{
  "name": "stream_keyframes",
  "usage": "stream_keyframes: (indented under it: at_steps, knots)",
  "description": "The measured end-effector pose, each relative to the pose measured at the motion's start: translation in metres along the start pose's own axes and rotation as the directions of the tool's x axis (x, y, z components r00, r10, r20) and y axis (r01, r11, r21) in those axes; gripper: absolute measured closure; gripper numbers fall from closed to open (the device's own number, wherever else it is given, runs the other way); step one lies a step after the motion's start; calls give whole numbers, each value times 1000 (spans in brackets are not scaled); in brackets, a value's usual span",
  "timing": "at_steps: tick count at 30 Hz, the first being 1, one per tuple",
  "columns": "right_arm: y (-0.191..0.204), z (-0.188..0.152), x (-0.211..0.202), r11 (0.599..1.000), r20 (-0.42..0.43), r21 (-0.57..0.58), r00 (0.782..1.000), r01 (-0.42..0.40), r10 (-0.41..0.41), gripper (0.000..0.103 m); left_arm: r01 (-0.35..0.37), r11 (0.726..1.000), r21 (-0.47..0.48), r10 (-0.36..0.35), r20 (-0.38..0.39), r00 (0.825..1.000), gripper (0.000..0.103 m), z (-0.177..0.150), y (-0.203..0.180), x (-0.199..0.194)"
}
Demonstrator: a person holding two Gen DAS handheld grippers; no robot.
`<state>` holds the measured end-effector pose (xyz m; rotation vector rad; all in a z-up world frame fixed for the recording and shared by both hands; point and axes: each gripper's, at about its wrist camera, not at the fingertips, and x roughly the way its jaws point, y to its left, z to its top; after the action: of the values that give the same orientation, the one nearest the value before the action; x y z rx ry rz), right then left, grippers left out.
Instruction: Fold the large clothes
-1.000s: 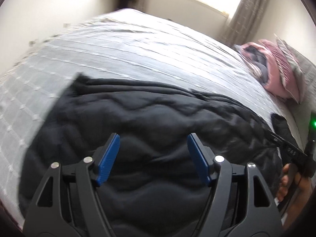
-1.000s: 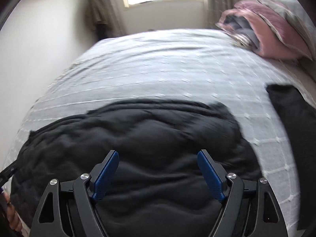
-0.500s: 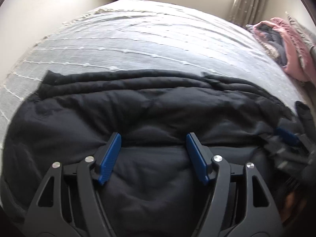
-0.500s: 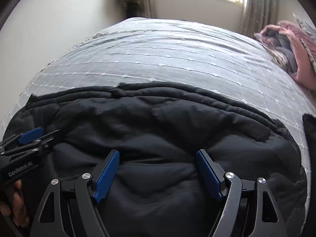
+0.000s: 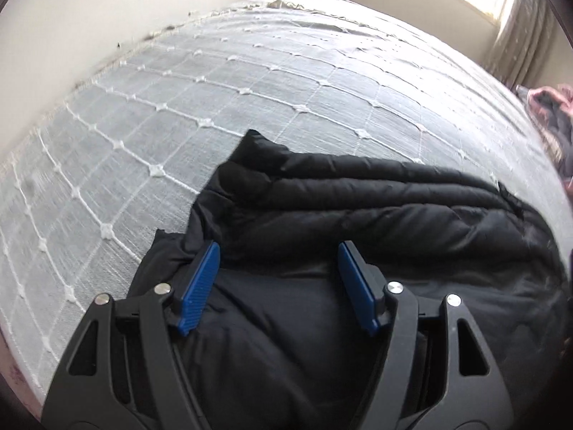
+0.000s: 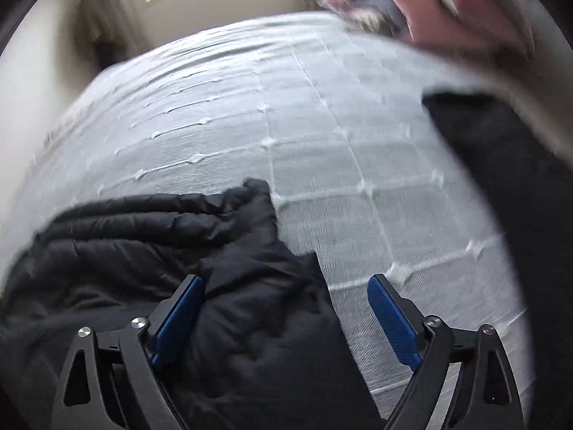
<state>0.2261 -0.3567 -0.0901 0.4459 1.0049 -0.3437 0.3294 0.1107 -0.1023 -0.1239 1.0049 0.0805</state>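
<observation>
Your black quilted jacket lies on the bed, near its front edge, doubled over into a thick band with stacked layers showing along the far edge. Judging by those layers, at least one fold is already made. What is left looks like bringing the two ends in to make a compact bundle, then smoothing it.

Your left gripper hangs over the jacket's left end. Its jaws stand apart with nothing pinched, and the padded fabric lies beneath and between them; the jacket's far left corner pokes out beyond the left blue pad.

Your right gripper is over the jacket's right end, and its jaws have just been opening wider. The fabric edge lies between them, against or very near the left pad. The right pad is over bare bedspread, clear of the cloth.

Beyond the jacket's right end sit a second dark garment and, farther back, a pink pile.
</observation>
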Motion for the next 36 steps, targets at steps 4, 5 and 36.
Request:
stream_keyframes:
  at_steps: [4, 5, 36]
  knots:
    - [-3, 3, -5, 1000, 12, -10, 1000, 8, -8, 10, 8, 999, -35, -8, 22, 1000, 34, 2, 12, -6]
    - [0, 3, -8, 999, 23, -23, 999, 25, -24, 10, 18, 999, -42, -17, 27, 1000, 34, 3, 16, -8]
    - [224, -168, -130, 781, -65, -570, 961, -256, 267, 96, 168, 977, -130, -176, -48, 983, 34, -68, 98, -90]
